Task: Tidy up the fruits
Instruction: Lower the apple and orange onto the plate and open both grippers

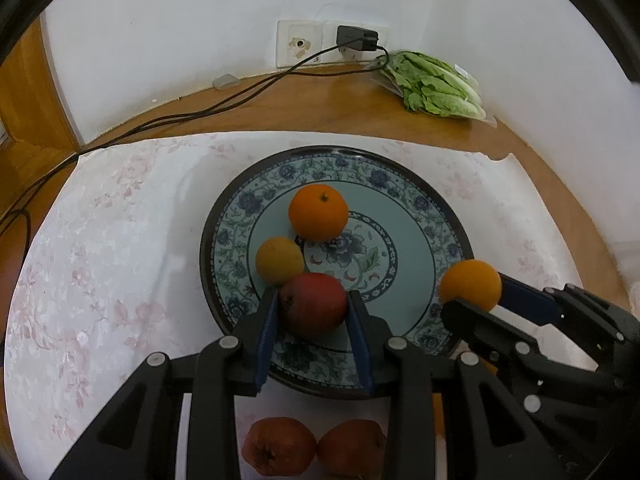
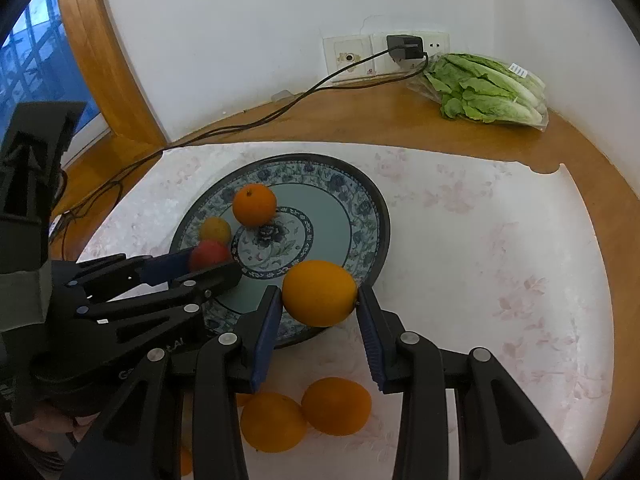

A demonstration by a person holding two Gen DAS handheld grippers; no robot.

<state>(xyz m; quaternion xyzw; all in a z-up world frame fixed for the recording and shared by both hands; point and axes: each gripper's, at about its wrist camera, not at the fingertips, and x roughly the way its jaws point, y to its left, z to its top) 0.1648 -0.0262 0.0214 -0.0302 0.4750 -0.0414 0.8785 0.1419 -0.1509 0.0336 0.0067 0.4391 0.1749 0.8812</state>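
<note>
Left tool [image 1: 313, 304] grips a red apple [image 1: 313, 303] over the patterned plate [image 1: 420, 204]; right tool [image 2: 318, 304] grips an orange [image 2: 319, 293] above the plate's near rim; each fruit should be lowered into bare plate, clear of the fruit already there, before release

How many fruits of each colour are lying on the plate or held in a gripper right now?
Orange: 2 (loose orange on the plate; held orange in the right gripper)
Yellow: 1 (yellow fruit)
Red: 1 (red fruit in the left gripper)
Total: 4
</note>
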